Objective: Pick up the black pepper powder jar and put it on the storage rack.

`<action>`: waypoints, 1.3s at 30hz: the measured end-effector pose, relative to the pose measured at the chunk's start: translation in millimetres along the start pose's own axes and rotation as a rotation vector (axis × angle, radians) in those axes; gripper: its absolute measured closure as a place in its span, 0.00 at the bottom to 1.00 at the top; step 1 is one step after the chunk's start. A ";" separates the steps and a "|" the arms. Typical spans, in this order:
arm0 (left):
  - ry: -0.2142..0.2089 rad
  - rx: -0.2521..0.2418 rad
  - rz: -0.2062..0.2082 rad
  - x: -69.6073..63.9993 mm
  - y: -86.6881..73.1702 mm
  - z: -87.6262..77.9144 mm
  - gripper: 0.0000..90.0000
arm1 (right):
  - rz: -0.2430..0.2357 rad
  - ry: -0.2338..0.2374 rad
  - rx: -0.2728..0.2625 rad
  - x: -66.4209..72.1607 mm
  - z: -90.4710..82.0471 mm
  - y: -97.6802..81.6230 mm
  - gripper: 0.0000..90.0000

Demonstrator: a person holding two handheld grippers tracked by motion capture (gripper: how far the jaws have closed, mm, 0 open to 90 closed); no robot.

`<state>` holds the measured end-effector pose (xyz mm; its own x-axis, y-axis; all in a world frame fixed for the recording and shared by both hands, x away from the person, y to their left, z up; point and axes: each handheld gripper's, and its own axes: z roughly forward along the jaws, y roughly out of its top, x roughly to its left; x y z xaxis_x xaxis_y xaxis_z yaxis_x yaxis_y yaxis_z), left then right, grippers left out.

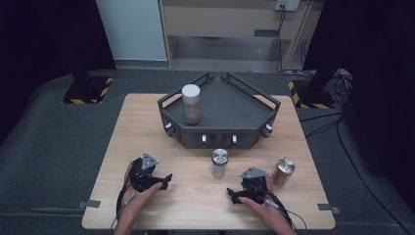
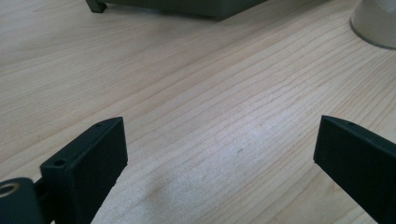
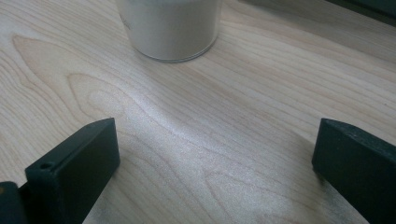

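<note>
Jar (image 1: pixel 219 163) with a silver lid stood upright on the wooden table (image 1: pixel 147 127), about midway along its width, a little nearer the front edge than the middle and just in front of the dark tray (image 1: pixel 235 115). It was the thing nearest both grippers, and neither one touched it.

Toward the front left corner, the left gripper (image 1: pixel 166 180) rested low over the table in the person's left hand (image 1: pixel 139 193). Its jaws stood wide apart with bare wood between them, and in the left gripper view (image 2: pixel 219 154) the base of the pale jar (image 2: pixel 376 25) showed at the upper right, well clear of the jaws.

On the tray, near its left rear side, a tall grey cylinder (image 1: pixel 191 104) with a white top stood upright.

Right of the jar, near the front edge, the right gripper (image 1: pixel 232 195) sat in the person's right hand (image 1: pixel 264 205), its jaws likewise spread wide and holding nothing. In the right gripper view (image 3: pixel 215 158) the jar (image 3: pixel 169 28) stood straight ahead of the jaws, apart from them.

Farthest right, toward the right edge, a gold-coloured can (image 1: pixel 284 171) stood just beside the right gripper's back.
</note>
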<state>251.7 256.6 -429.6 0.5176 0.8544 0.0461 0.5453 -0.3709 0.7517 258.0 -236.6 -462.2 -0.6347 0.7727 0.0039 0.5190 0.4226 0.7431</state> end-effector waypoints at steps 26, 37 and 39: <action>0.022 0.024 -0.069 -0.4 -21.7 5.1 0.02 | 0.000 0.000 0.000 0.1 0.0 0.0 0.01; 0.039 0.049 -0.062 -0.9 -21.8 7.7 0.02 | 0.000 -0.001 0.000 0.1 0.0 0.0 0.01; 0.041 0.050 -0.063 -1.1 -21.4 8.0 0.01 | 0.000 -0.001 0.000 0.1 0.0 0.0 0.01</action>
<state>244.7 260.7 -450.9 0.4544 0.8904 0.0277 0.6087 -0.3331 0.7201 257.9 -236.5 -462.2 -0.6343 0.7730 0.0036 0.5191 0.4225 0.7430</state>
